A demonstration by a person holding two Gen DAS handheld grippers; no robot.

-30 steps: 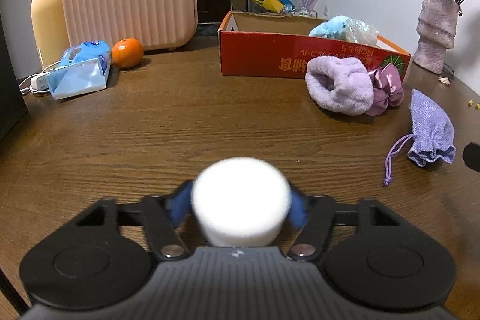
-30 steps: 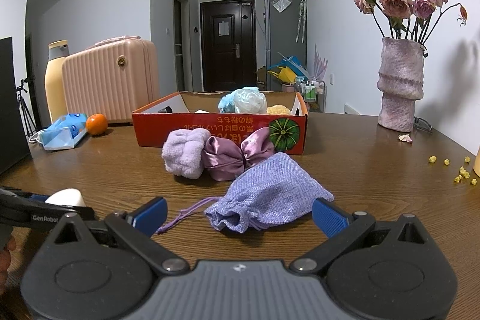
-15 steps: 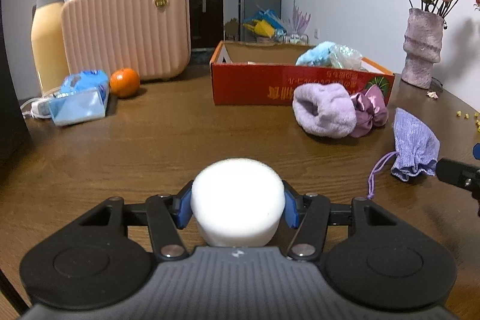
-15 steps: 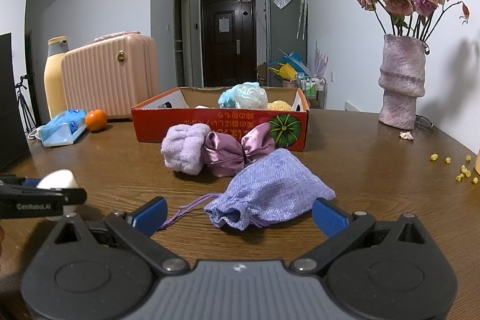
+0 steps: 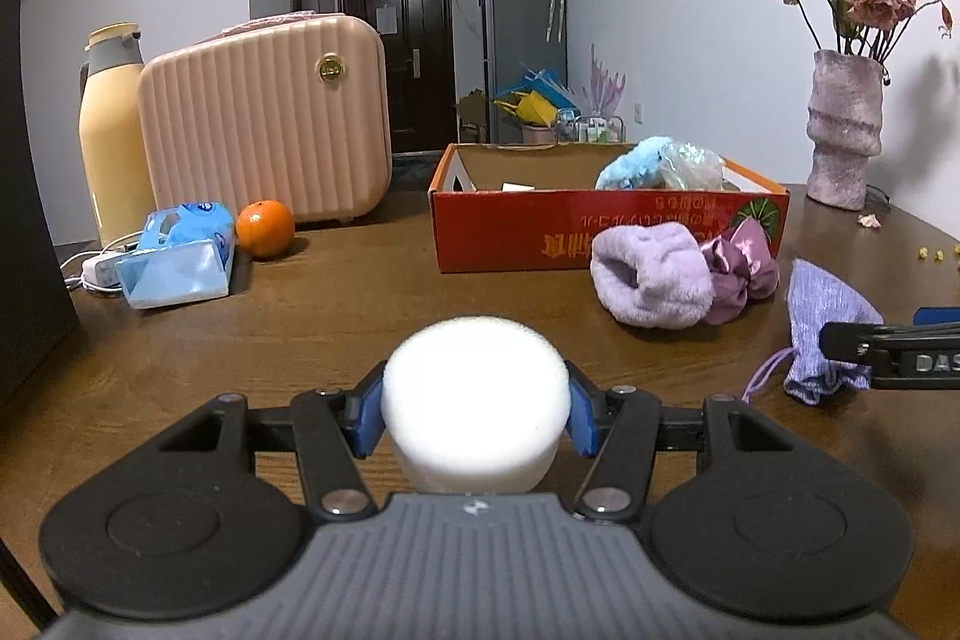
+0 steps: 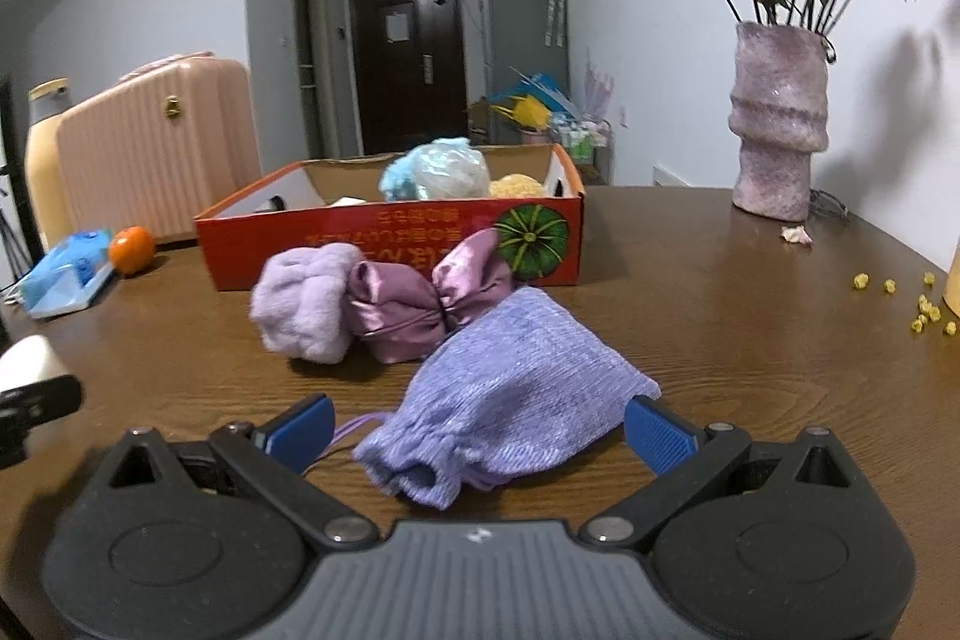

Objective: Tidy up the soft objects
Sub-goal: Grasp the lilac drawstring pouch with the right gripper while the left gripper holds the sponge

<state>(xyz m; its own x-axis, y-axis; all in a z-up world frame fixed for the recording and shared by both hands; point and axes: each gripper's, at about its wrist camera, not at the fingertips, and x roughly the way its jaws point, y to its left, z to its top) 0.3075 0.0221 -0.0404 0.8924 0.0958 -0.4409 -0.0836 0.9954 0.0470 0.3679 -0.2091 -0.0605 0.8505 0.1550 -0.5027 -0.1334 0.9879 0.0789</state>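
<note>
Left tool [image 5: 475,409]: we find it clamped on the white foam cylinder [image 5: 474,400], blue pads pressing both sides, as in the earlier frames.
Foam cylinder position: we see it carried above the tabletop [image 5: 360,316]; since a second ago the view behind it has lifted, so the far wall and door now show where only the tabletop and box showed before.
Right tool [image 6: 480,430]: we record its jaws wide apart, with the lavender drawstring pouch [image 6: 510,388] lying between the blue pads; neither pad visibly touches it.
Change at right tool: we note the pouch sits lower and larger in the right wrist view than a second ago, its gathered mouth now close to the tool body.
Pouch cord [image 6: 354,427]: trails toward the left pad in that view.
Red cardboard box [image 5: 606,232]: open-topped, holding a light blue fluffy item [image 5: 636,163] and a clear plastic-wrapped bundle [image 5: 693,166]; position unchanged.
Outside the box: a lilac fluffy piece [image 5: 651,274] and a shiny mauve scrunchie [image 5: 741,265] lie touching each other just in front of the box, where they lay before.
Cross view: we see the right tool's arm at the right edge of the left wrist view, beside the pouch.
Other items: pink case [image 5: 264,118], orange [image 5: 264,236], vase of dried roses [image 5: 843,130], all unmoved.
</note>
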